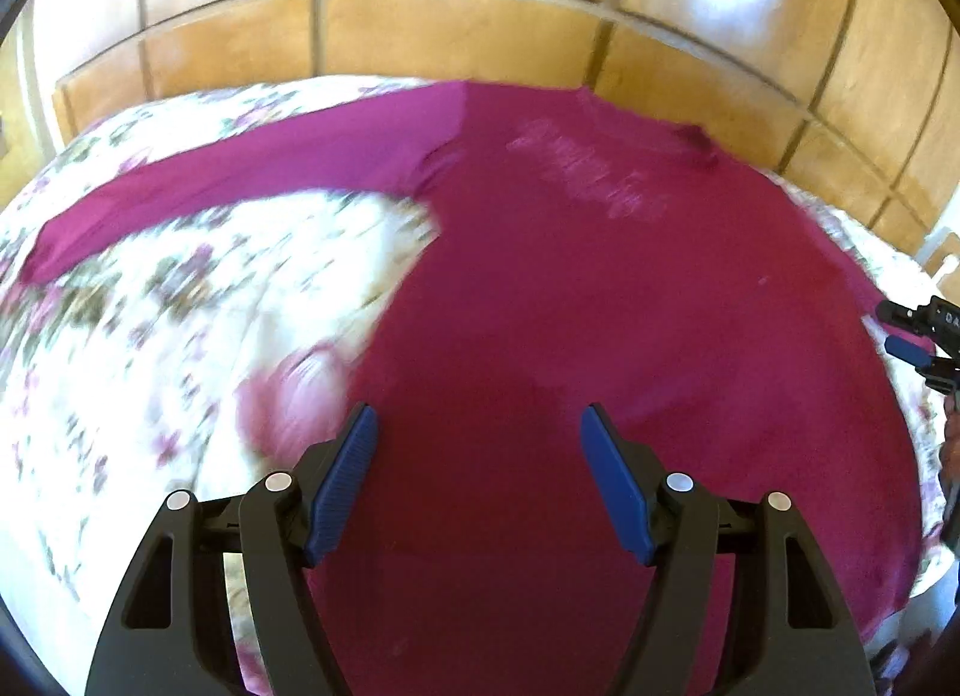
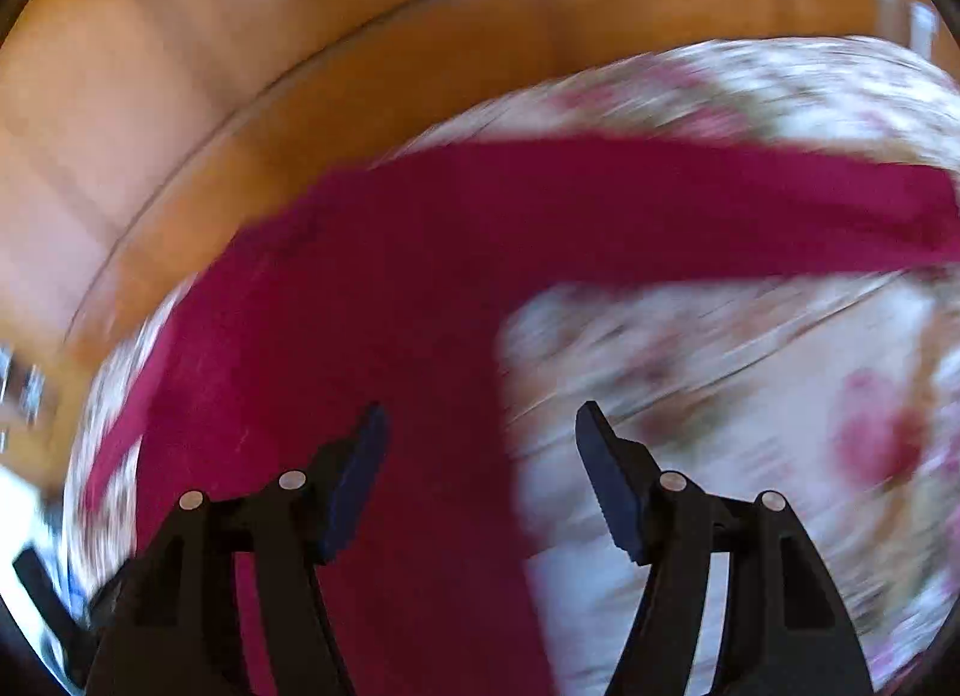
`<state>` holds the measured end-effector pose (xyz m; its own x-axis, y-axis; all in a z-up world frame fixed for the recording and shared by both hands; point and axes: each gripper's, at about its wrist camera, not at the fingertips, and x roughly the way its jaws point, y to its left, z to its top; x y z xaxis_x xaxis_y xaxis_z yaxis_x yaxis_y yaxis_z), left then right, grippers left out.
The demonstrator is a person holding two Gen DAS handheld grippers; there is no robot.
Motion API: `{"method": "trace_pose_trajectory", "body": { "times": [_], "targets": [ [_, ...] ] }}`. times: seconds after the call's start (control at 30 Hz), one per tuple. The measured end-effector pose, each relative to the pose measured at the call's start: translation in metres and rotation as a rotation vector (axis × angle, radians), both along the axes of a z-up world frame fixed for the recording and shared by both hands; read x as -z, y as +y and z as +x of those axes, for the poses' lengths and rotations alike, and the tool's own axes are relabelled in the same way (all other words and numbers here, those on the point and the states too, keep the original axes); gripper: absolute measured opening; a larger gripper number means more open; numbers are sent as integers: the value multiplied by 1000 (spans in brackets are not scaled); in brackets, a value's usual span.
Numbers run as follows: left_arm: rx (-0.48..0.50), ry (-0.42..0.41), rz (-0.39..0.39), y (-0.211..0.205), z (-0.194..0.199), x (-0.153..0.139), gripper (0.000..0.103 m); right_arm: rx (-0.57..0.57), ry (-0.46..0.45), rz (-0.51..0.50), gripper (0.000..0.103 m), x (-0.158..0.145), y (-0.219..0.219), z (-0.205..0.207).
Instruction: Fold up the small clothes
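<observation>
A magenta long-sleeved shirt [image 1: 570, 288] lies spread flat on a floral cloth, with a faded print on its chest and one sleeve [image 1: 228, 180] stretched out to the left. My left gripper [image 1: 479, 426] is open and empty above the shirt's lower body. The shirt shows blurred in the right wrist view [image 2: 372, 300], its other sleeve [image 2: 750, 210] reaching right. My right gripper [image 2: 480, 426] is open and empty over the shirt's side edge. Its tip also shows at the far right edge of the left wrist view [image 1: 918, 336].
The floral cloth [image 1: 138, 366] covers a small raised surface with rounded edges. Orange-brown floor tiles [image 1: 450, 30] lie beyond its far edge. The right wrist view is heavily motion-blurred.
</observation>
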<state>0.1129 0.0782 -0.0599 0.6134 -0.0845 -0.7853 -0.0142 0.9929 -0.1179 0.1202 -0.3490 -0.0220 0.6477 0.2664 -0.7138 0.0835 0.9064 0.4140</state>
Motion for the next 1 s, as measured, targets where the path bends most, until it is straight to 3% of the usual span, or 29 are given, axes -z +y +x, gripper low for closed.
{"method": "trace_pose_trajectory", "body": {
  "times": [0.07, 0.13, 0.23, 0.3, 0.4, 0.47, 0.57, 0.63, 0.8, 0.87, 1.0],
  "targets": [
    [-12, 14, -2, 12, -11, 6, 69, -35, 13, -52, 66, 13, 26, -5],
    [-13, 19, -54, 29, -30, 12, 69, -24, -31, -167, 66, 24, 39, -15],
    [-1, 11, -26, 34, -50, 9, 69, -35, -106, -234, 66, 32, 39, -29],
    [-9, 12, -33, 36, -57, 4, 69, -19, -89, -245, 87, 32, 34, -31],
    [-28, -13, -65, 39, -58, -8, 69, 11, -53, -130, 84, 37, 7, -34],
    [-24, -58, -44, 34, -51, -22, 69, 4, -44, -115, 84, 33, 1, -37],
    [20, -137, -4, 16, -38, -40, 69, 29, -52, -16, 82, 23, -20, -41],
    [68, -154, 13, -1, -26, -44, 69, 119, -75, 69, 82, 16, -52, -48],
    [174, -95, 16, -41, -5, -28, 69, 426, -67, 211, 52, 19, -159, -50],
    [194, -62, 10, -50, -2, -19, 69, 566, -47, 286, 47, 30, -210, -51],
    [208, 13, 12, -60, 4, -3, 69, 744, -17, 376, 39, 48, -285, -47]
  ]
}}
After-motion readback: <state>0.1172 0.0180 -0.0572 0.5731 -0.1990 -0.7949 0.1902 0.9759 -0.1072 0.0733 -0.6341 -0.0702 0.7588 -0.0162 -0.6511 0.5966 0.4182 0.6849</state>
